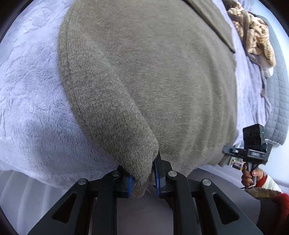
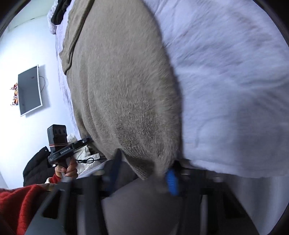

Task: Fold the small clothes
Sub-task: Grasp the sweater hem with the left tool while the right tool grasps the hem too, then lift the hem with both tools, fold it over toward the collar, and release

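A grey-brown knitted sweater (image 1: 153, 72) lies spread on a pale lilac fleece blanket (image 1: 30, 94). My left gripper (image 1: 143, 179) is shut on a folded corner of the sweater at its near hem, between the blue pads (image 1: 129, 186). In the right wrist view, the sweater (image 2: 117, 81) fills the middle. My right gripper (image 2: 142, 175) has the other near corner of the sweater between its blue pads (image 2: 172, 182); the view is blurred by motion. Each gripper shows in the other's view, held by a hand: the right one (image 1: 252, 150), the left one (image 2: 61, 150).
A cream chunky-knit garment (image 1: 256, 34) lies at the far right on a grey quilted cover (image 1: 278, 108). A wall screen (image 2: 29, 90) hangs on the left wall. A dark garment (image 2: 59, 10) lies at the far end of the bed. The person's red sleeve (image 2: 19, 204) is near.
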The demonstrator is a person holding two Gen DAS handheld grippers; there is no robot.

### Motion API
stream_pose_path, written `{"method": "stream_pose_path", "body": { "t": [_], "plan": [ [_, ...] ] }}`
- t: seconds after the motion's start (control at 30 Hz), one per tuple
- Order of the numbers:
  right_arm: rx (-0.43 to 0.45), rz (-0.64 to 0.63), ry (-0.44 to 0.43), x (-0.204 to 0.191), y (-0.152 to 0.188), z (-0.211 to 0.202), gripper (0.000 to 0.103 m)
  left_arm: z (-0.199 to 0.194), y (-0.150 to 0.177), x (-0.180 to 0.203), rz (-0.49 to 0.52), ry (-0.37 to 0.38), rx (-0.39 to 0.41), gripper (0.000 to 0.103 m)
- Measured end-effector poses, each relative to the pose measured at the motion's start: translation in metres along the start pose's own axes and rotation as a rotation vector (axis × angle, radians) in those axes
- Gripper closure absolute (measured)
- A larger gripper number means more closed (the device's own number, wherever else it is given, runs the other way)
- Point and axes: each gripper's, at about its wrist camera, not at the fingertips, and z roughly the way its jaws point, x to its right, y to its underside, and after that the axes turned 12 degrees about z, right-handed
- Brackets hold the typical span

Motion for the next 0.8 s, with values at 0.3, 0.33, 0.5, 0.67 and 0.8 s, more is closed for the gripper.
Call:
{"method": "stream_pose_path", "body": {
  "t": [0.3, 0.33, 0.5, 0.67, 0.8],
  "plan": [
    [0.077, -0.027, -0.314, -0.047, 0.007, -0.044, 0.089, -0.066, -0.02, 0.004, -0.118, 0.267, 0.291, 0.088],
    [0.091, -0.036, -0.348, -0.056, 0.004, -0.05, 0.089, -0.075, -0.027, 0.005, -0.124, 0.281, 0.331, 0.088],
    [0.154, -0.123, -0.477, -0.112, -0.024, -0.079, 0.089, -0.116, -0.07, 0.01, -0.121, 0.322, 0.495, 0.088],
    [0.195, -0.235, -0.546, -0.174, -0.06, -0.101, 0.089, -0.153, -0.132, 0.016, -0.061, 0.314, 0.626, 0.088],
    [0.226, -0.265, -0.602, -0.214, -0.101, -0.117, 0.089, -0.164, -0.195, 0.014, -0.026, 0.252, 0.681, 0.088]
  ]
}}
